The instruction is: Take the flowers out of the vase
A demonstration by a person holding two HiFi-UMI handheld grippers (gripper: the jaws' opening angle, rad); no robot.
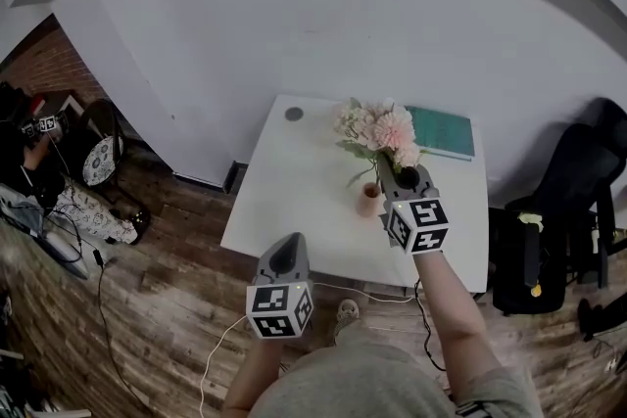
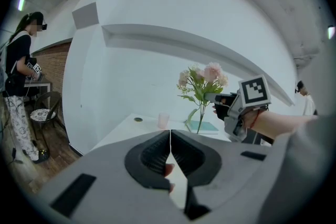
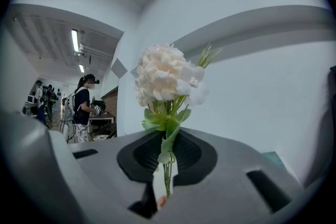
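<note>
A bunch of pale pink and cream flowers (image 1: 377, 127) with green stems is held up over the white table (image 1: 284, 181). My right gripper (image 1: 397, 176) is shut on the stems. In the right gripper view the stems (image 3: 167, 165) run down between the jaws, with the blooms (image 3: 165, 76) above them. The small pinkish vase (image 1: 369, 199) stands on the table just left of that gripper. In the left gripper view the stem ends (image 2: 199, 128) hang clear of the vase (image 2: 163, 120). My left gripper (image 1: 289, 245) is shut on nothing, near the table's front edge.
A teal book (image 1: 441, 132) lies at the table's back right, and a grey round cap (image 1: 294, 114) sits at its back left. Black bags and a chair (image 1: 568, 201) stand to the right. A white cable (image 1: 362, 292) crosses the wooden floor. A person (image 2: 18, 71) stands far left.
</note>
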